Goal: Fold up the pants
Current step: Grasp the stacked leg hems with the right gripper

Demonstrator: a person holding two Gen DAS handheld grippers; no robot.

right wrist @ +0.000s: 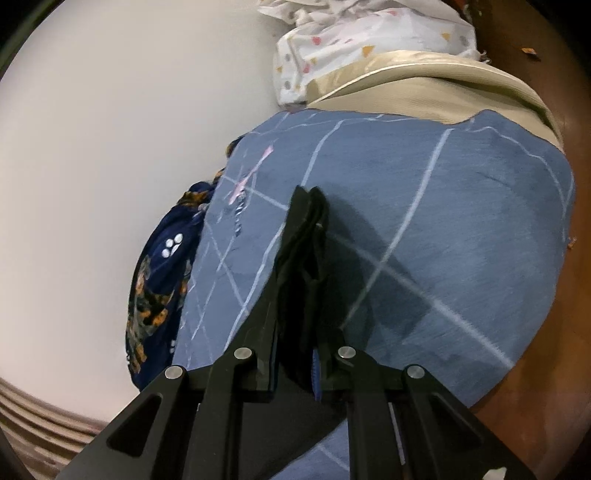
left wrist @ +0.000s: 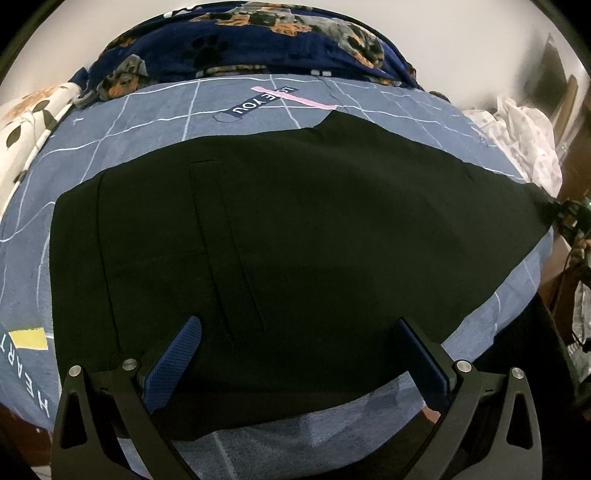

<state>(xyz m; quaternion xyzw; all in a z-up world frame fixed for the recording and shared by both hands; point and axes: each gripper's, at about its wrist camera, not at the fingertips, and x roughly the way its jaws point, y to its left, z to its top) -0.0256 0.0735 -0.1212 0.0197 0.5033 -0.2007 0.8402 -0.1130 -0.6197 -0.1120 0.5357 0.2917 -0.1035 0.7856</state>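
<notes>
Black pants [left wrist: 288,221] lie spread flat across the blue grid-patterned bed sheet [left wrist: 147,110] in the left wrist view. My left gripper [left wrist: 297,325] hangs over their near edge, open, its blue pads [left wrist: 173,365] wide apart with nothing pinched. At the far right edge of that view the pants' narrow end runs into my right gripper [left wrist: 565,218]. In the right wrist view my right gripper [right wrist: 308,206] is shut on a bunched fold of the black pants [right wrist: 303,266], lifted a little above the sheet [right wrist: 443,221].
A dark blue dog-print blanket [left wrist: 258,40] is heaped along the bed's far side by the white wall. White patterned cloth [right wrist: 369,33] and a beige mattress edge [right wrist: 424,81] sit past the sheet's corner. Brown floor [right wrist: 576,147] lies beyond the bed.
</notes>
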